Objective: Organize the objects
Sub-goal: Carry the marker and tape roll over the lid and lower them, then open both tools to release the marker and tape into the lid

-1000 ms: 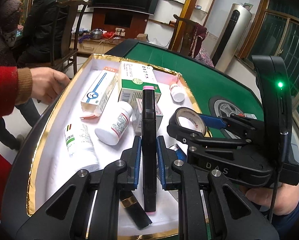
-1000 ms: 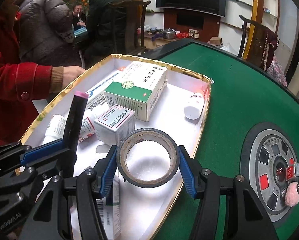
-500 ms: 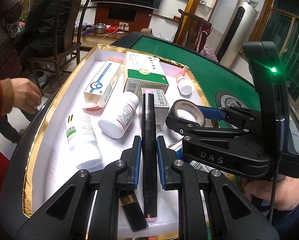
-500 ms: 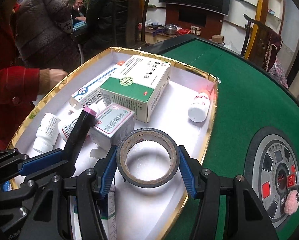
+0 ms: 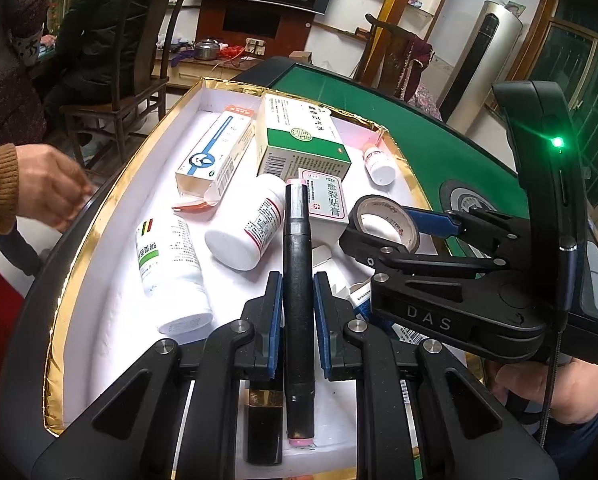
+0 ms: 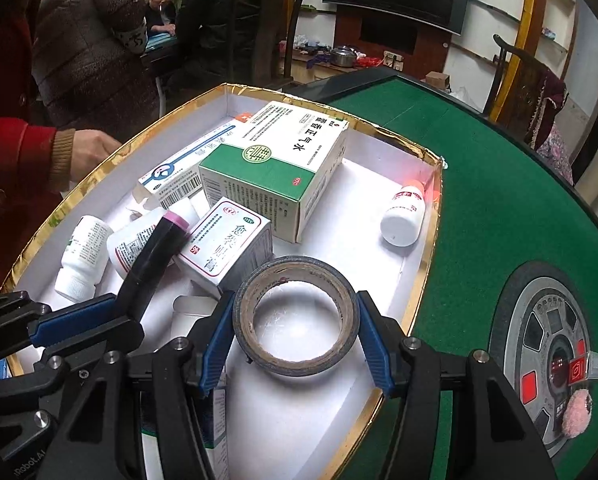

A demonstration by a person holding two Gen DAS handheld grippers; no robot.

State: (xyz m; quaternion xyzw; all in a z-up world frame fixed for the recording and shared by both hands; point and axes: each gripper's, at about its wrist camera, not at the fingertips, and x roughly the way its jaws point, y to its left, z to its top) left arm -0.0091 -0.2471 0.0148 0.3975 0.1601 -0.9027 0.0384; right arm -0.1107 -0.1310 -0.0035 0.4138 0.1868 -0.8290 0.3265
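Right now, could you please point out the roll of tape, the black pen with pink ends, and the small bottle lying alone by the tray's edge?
Roll of tape (image 6: 341, 280): right wrist view, its dark upper rim.
Black pen (image 5: 297, 280): left wrist view, mid-barrel.
Small bottle (image 6: 403, 220): right wrist view, white body.

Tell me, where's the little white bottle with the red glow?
The small white bottle lies in the tray's far right corner, right of the big green box.
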